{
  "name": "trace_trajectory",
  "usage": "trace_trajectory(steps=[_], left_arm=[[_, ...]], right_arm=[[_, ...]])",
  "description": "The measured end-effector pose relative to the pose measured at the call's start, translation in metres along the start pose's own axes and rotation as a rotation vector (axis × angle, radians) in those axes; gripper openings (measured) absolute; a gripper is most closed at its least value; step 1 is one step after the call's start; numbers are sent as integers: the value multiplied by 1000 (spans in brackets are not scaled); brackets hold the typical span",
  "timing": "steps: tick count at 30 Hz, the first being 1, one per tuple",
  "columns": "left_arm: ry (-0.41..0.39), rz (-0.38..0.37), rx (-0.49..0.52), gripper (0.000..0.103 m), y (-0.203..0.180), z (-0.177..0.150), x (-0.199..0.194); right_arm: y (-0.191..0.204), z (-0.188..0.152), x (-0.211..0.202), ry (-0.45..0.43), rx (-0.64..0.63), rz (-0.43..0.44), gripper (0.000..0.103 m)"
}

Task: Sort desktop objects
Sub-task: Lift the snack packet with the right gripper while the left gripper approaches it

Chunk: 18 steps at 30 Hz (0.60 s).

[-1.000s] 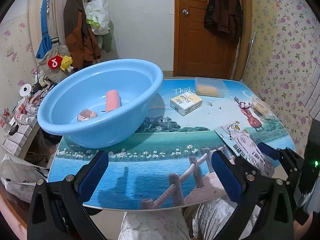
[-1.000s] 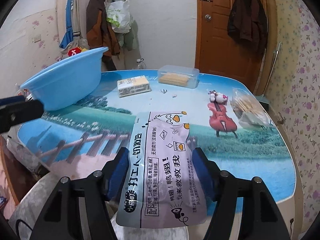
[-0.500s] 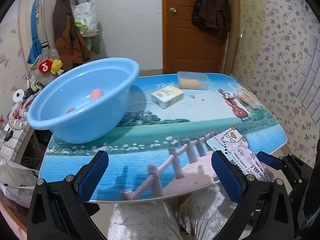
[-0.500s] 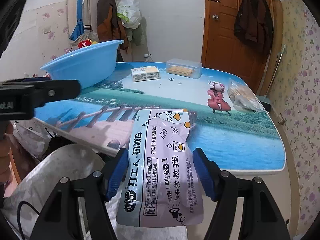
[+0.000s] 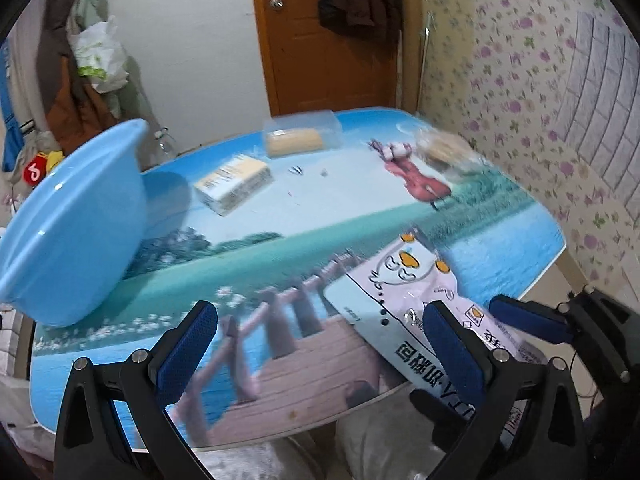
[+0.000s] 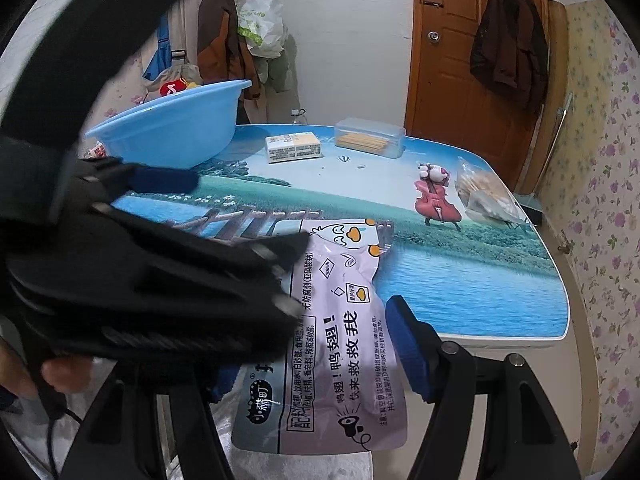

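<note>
Your right gripper (image 6: 316, 344) is clamped on a flat pale-lilac snack pouch (image 6: 340, 332) with cartoon duck and black lettering, over the table's (image 6: 480, 280) near edge; your left gripper (image 5: 320, 344) gapes empty

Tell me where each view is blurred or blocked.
Left wrist: motion smear over the far table, worst on the clear box and the bag of sticks. Right wrist: sharp on the snack pouch, but the blurred left claw blocks the left side.

Wooden door (image 6: 448, 52) beside floral wallpaper (image 5: 560, 80), coats (image 6: 508, 36) hanging.
</note>
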<state>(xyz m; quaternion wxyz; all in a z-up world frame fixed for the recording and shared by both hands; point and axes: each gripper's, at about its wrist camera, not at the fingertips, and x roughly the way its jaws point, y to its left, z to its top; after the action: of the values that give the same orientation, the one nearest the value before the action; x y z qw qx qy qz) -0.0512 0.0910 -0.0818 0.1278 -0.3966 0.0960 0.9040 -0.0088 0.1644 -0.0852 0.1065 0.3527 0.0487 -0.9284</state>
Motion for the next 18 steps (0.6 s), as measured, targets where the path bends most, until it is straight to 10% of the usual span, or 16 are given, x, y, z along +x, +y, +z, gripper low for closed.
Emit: trace_trajectory(steps=[18], left_arm=[[14, -44, -27, 103, 1, -4, 10]], right_arm=[[-36, -24, -24, -8, 160, 97, 69]])
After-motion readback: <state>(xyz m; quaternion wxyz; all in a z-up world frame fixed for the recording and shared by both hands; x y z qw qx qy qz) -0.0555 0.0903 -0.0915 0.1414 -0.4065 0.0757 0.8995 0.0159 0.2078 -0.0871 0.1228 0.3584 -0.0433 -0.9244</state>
